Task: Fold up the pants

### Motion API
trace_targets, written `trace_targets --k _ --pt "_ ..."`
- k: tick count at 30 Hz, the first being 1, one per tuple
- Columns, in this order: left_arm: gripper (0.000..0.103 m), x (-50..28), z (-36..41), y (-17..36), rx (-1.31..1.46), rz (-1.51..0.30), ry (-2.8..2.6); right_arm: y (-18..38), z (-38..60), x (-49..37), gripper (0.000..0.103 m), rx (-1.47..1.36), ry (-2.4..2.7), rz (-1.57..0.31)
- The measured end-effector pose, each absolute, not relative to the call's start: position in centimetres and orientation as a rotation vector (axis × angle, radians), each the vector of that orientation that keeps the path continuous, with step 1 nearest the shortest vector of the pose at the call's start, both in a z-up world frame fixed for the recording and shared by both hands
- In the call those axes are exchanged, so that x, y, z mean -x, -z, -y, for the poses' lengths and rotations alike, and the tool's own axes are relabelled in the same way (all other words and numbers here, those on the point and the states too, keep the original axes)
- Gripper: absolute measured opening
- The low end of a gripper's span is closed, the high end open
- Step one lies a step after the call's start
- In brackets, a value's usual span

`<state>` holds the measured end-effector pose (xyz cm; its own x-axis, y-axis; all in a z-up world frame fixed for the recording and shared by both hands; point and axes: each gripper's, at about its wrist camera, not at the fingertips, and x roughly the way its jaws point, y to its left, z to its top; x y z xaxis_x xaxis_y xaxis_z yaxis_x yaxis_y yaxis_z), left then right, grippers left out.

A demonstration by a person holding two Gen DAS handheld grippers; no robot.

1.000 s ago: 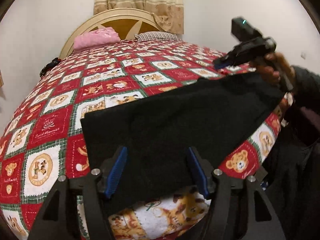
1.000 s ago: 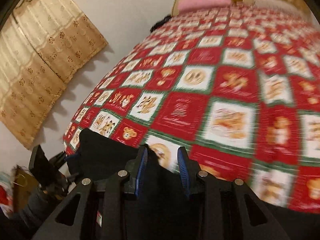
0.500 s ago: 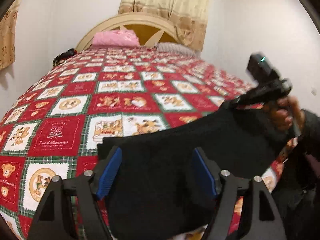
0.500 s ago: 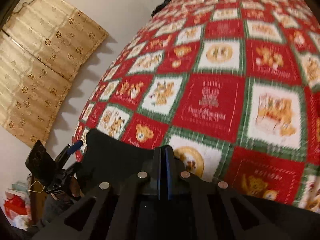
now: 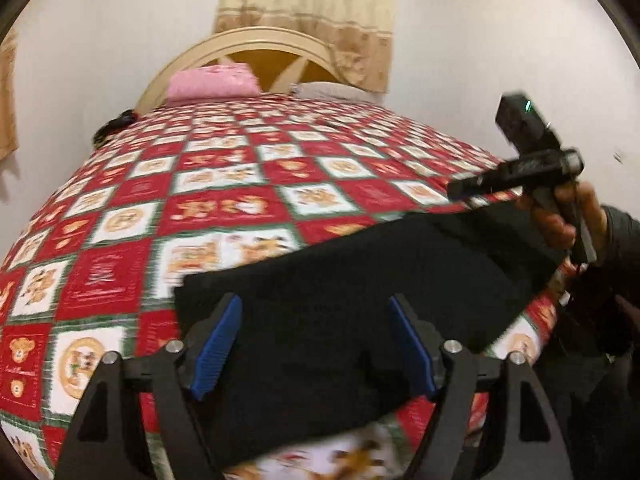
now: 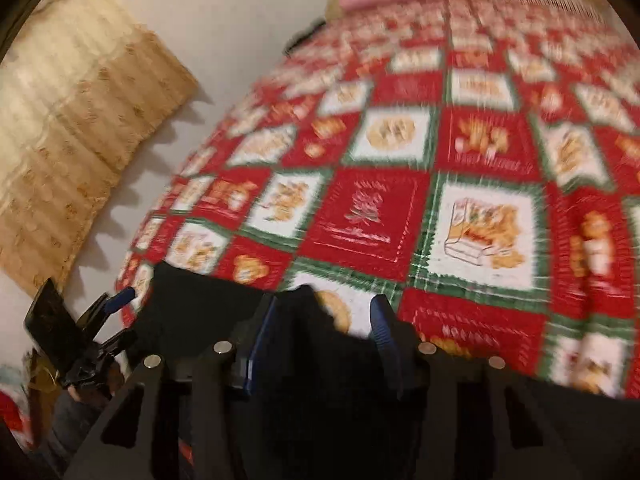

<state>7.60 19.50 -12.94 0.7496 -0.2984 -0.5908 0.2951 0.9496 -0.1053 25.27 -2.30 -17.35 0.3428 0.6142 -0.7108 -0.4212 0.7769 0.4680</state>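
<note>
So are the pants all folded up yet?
Nearly. The black fabric pants already lie as one flat folded panel on the red teddy-bear quilt. The left gripper and right gripper have just been opening, clamping nothing. Maybe one more fold remains.

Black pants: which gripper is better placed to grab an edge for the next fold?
Right, probably. The right gripper has just been opening, straddling a raised fold at the black pants edge; the left gripper stands open over flat cloth.

red teddy-bear quilt, pink pillow by cream headboard, beige curtain
</note>
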Motion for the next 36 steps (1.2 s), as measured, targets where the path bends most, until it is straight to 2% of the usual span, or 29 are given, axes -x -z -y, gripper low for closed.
trace_targets --k 5,11,14,15,17,19,25,30,36 --pt "0.080 -7.3 -17.3 15.1 -0.060 -0.717 0.361 15.3 1.8 -18.7 0.050 -0.150 -0.849 -0.997" --pt "0.080 -6.2 -17.0 16.0 -0.110 -0.721 0.358 19.8 0.4 -14.1 0.049 -0.041 -0.904 -1.143" --pt "0.080 -5.7 -17.4 15.9 -0.106 -0.724 0.364 19.9 0.3 -12.6 0.048 0.032 -0.908 -1.079" --pt "0.080 -5.6 -17.4 16.0 -0.112 -0.722 0.367 19.9 0.4 -12.7 0.046 0.021 -0.900 -1.089" --pt "0.080 -5.6 -17.5 15.9 -0.115 -0.724 0.371 19.7 0.6 -13.0 0.028 0.033 -0.870 -1.088" --pt "0.080 -5.6 -17.4 15.9 -0.121 -0.727 0.368 19.6 0.6 -12.8 0.025 0.077 -0.833 -1.053" --pt "0.081 -5.6 -17.5 15.8 -0.125 -0.731 0.374 20.1 0.1 -11.8 0.025 0.168 -0.837 -1.018" --pt "0.081 -5.0 -15.3 13.4 -0.143 -0.680 0.394 19.2 2.4 -12.4 0.025 0.081 -0.845 -1.041" --pt "0.081 -7.1 -11.7 11.7 -0.115 -0.665 0.461 18.2 6.1 -12.9 0.034 0.017 -0.724 -0.983"
